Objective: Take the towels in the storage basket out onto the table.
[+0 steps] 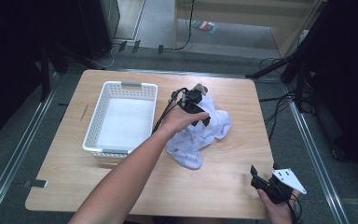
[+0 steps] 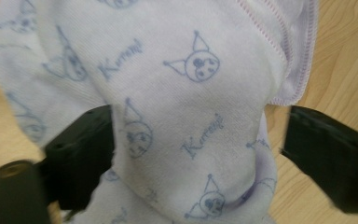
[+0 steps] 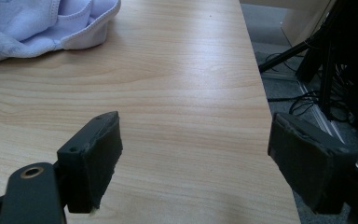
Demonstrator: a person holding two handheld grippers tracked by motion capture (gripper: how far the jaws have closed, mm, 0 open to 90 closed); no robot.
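Judging from the spread jaws, the step is taking hold of the cloth [image 2: 186,93] — so sink the left gripper [image 1: 200,114] until a thick fold sits deep between the pads, then close. Its jaws stand wide, cloth bulging between them but not pinched. The right gripper [image 3: 196,158], also spread and empty, waits well off to the side. The basket [image 1: 103,100] lies beyond the left gripper's far side. The cloth — pale lilac, crumpled, printed with small cartoon faces — lies directly under that gripper.

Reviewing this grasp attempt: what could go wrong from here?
1. The left gripper stands open around a fold of the cloth; closing may pinch one layer, so the rest drags.
2. The cloth looks about as wide as the basket; part may drape over its rim.
3. The right gripper hangs near the table edge, too far to help.
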